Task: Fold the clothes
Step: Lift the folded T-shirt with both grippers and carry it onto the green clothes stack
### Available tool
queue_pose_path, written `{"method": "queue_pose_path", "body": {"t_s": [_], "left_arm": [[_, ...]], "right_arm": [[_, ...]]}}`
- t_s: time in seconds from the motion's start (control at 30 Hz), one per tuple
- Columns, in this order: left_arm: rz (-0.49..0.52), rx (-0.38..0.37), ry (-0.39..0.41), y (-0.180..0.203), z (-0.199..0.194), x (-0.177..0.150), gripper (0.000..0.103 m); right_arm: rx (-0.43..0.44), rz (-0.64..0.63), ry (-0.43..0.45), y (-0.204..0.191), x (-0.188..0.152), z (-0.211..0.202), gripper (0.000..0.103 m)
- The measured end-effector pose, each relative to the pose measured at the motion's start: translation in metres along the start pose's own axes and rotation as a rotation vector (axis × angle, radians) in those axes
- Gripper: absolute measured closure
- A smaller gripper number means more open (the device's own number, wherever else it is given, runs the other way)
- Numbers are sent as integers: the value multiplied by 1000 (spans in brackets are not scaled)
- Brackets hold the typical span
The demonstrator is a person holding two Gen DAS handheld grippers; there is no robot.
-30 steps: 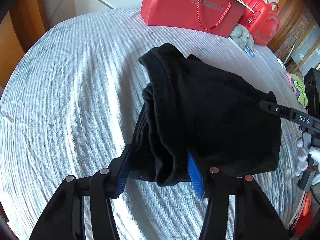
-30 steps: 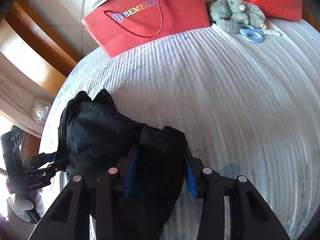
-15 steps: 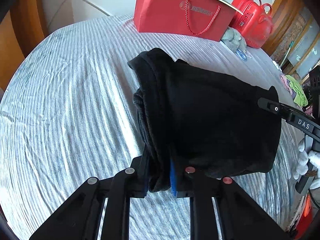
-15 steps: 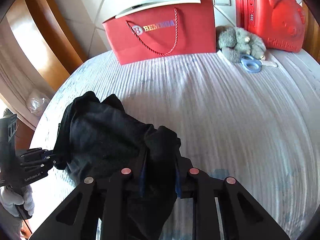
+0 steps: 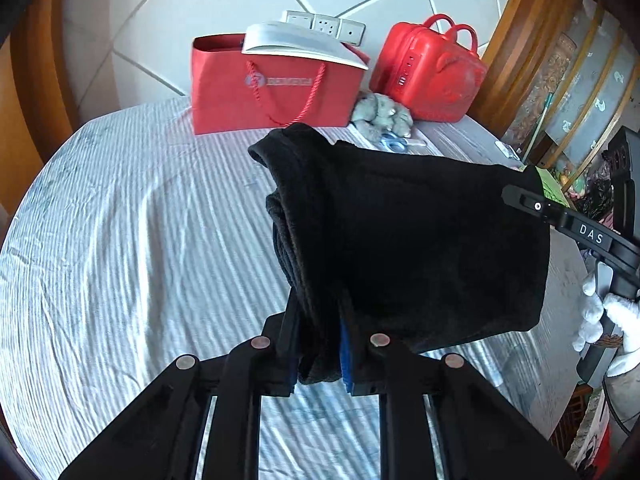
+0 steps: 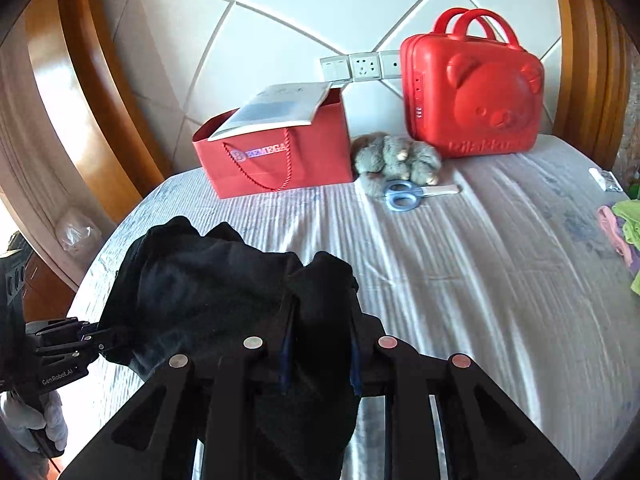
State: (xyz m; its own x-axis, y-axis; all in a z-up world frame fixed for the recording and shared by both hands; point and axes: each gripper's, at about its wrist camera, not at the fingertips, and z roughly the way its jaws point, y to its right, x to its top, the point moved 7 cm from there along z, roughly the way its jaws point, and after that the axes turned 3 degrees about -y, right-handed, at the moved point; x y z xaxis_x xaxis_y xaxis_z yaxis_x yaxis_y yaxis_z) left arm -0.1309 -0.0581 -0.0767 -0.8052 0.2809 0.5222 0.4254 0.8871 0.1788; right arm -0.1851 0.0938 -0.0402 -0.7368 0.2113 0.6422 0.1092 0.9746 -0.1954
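Both my claws are clamped on one black garment (image 5: 420,240): left claw (image 5: 320,364) pinches a bunched edge, right claw (image 6: 320,360) another, slung above the bed (image 5: 120,240). I judge a thick fold could slip free and collapse. Beyond: one red bag (image 6: 280,160), one plush toy (image 6: 396,156), one scissors (image 6: 404,196), one red case (image 6: 472,92).

We cannot read the blurred logo on the red bag (image 5: 276,92), and the colourful clothes (image 6: 624,228) at three o'clock are cut off by the edge.
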Motion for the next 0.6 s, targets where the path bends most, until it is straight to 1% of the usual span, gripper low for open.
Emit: {"method": "queue_pose_path", "body": {"t_s": [0.13,0.2,0.3,0.43,0.53,0.6], "left_arm": [[48,31,15,78,6,2,88],[51,41,13,119,16,4,88],[48,40,10,178,29,7,88],[50,0,-3,251,45,17,88],[99,-36,-2,305,55,29,88],[147,-83,6,341,62,39,88]], "right_arm": [[-10,29,8,65,-12,-30,82],[1,49,7,102,-18,-43,82],[5,44,4,152,-25,-60,82],[-11,55,-7,219,-26,-85,82],[-41,78,10,265,-23,-107,82],[-78,103,24,295,-22,-122,82]]}}
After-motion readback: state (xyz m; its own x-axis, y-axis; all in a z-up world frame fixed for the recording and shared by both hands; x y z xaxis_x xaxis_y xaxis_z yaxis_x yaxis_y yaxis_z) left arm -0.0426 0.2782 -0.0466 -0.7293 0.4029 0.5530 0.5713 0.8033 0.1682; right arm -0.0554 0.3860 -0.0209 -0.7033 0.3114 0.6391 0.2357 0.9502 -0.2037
